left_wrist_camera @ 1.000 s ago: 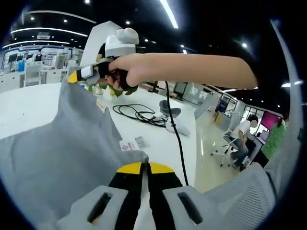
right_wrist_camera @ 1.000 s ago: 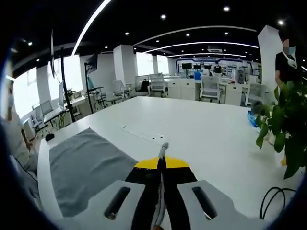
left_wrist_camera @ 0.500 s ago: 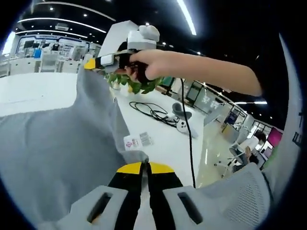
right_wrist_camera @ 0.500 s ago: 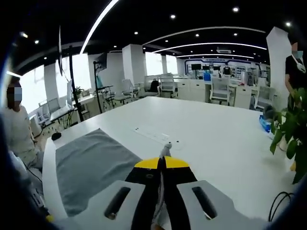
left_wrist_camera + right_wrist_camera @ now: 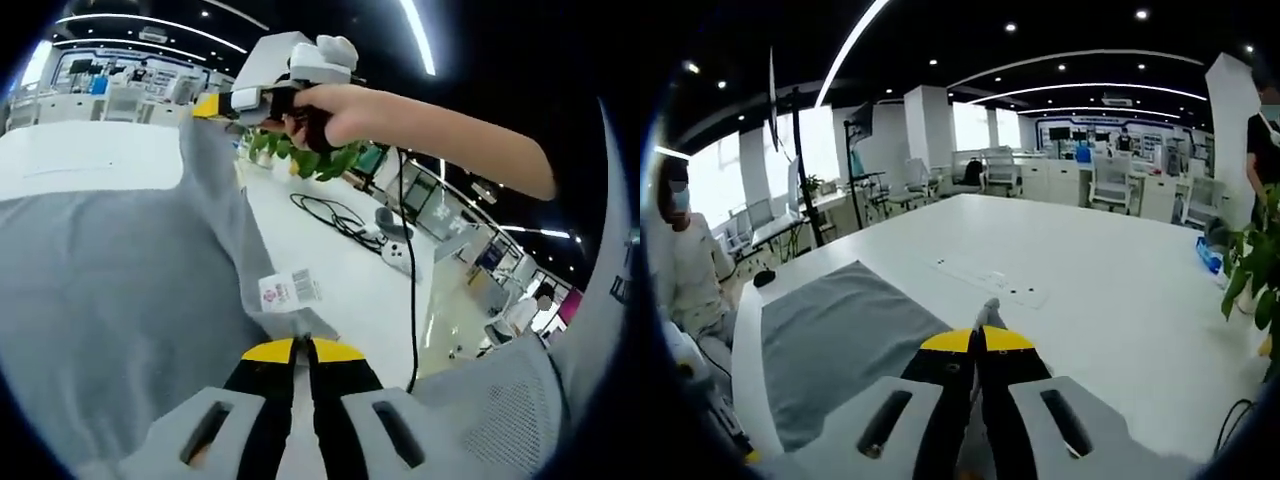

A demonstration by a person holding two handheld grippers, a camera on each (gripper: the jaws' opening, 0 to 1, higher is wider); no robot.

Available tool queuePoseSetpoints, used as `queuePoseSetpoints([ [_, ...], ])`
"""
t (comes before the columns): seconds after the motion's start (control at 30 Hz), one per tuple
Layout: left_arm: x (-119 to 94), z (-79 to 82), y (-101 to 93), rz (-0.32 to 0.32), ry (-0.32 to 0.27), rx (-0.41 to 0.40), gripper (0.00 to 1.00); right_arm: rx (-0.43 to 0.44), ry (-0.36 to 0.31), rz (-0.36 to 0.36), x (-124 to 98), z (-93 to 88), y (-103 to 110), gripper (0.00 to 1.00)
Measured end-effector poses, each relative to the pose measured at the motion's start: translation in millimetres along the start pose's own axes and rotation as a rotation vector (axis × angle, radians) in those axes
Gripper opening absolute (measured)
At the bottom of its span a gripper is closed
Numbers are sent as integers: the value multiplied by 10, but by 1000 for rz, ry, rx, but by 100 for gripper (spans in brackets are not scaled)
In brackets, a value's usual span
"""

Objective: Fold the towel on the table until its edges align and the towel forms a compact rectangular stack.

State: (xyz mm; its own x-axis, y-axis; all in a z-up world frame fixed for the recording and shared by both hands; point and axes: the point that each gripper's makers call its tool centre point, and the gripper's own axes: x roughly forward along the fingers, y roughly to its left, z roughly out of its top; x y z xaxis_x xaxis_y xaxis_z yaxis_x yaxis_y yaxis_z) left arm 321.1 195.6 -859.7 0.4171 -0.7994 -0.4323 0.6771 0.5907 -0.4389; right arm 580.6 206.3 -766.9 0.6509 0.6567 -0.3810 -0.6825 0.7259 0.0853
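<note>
A grey towel (image 5: 110, 290) hangs lifted between both grippers, with a white label (image 5: 288, 291) near its edge. My left gripper (image 5: 304, 346) is shut on one corner of the towel at the bottom of the left gripper view. The right gripper (image 5: 215, 105), held by a person's hand, pinches the other corner higher up and farther off. In the right gripper view my right gripper (image 5: 977, 338) is shut with a bit of grey towel corner (image 5: 988, 312) poking out beyond its tips, and the rest of the towel (image 5: 835, 345) lies flat on the white table (image 5: 1110, 300).
A black cable (image 5: 340, 215) and a white device (image 5: 398, 256) lie on the table beyond the towel. A green plant (image 5: 310, 155) stands behind the right gripper and also at the table's right side (image 5: 1250, 290). A seated person (image 5: 690, 280) is at the left.
Both grippers have carried the lifted towel edge forward across the table. The right gripper now sits higher and farther right in the left gripper view, and more towel is spread below.
</note>
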Motion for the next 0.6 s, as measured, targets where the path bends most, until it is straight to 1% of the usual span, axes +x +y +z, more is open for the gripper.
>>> queuePoseSetpoints([
  [0.07,3,-47,32,12,17,-7,7,-3,4,5,7,-8,19,0],
  [0.27,17,-156,61,19,52,-19,15,7,4,11,17,-20,35,0],
  [0.5,46,-195,126,51,67,-46,14,12,4,12,7,-23,48,0],
  [0.6,50,-192,164,66,65,-72,10,13,4,9,-5,-15,47,0],
])
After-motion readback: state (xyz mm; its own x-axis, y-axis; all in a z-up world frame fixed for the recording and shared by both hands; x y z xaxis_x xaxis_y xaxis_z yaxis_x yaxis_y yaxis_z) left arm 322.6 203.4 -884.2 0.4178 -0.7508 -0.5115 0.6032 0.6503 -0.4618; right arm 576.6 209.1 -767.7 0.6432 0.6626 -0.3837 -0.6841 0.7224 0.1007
